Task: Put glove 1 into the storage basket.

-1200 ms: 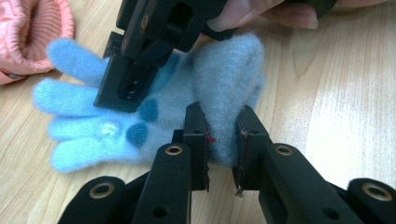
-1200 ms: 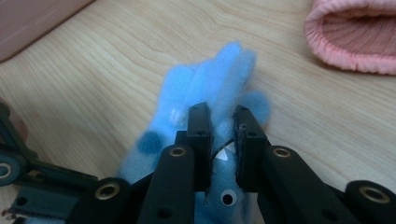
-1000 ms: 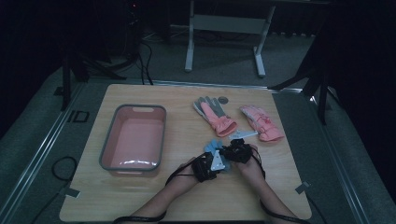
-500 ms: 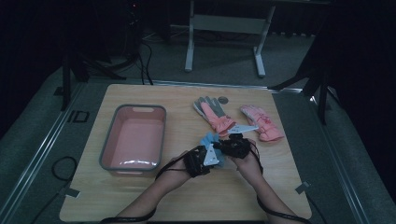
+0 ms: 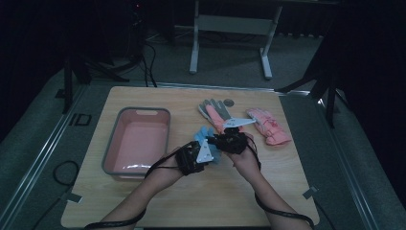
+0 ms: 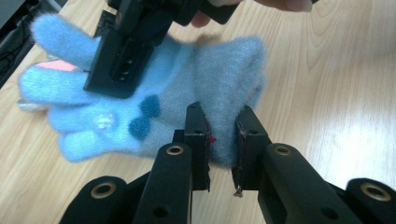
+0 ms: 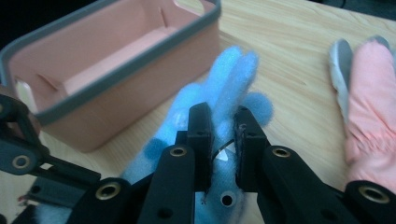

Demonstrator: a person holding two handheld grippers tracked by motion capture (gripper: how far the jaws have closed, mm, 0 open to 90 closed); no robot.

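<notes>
Both my claws pinch the blue glove: left gripper on the cuff end, right gripper nearer the glove's fingers. Blue glove hangs between them above the table, right of the pink tray. It looks light, soft and floppy, so I judge the edges the best hold; its long axis runs gripper to gripper, fingers toward the table's far edge.

A pink tub sits left on the wooden table, two pink gloves lying right.
</notes>
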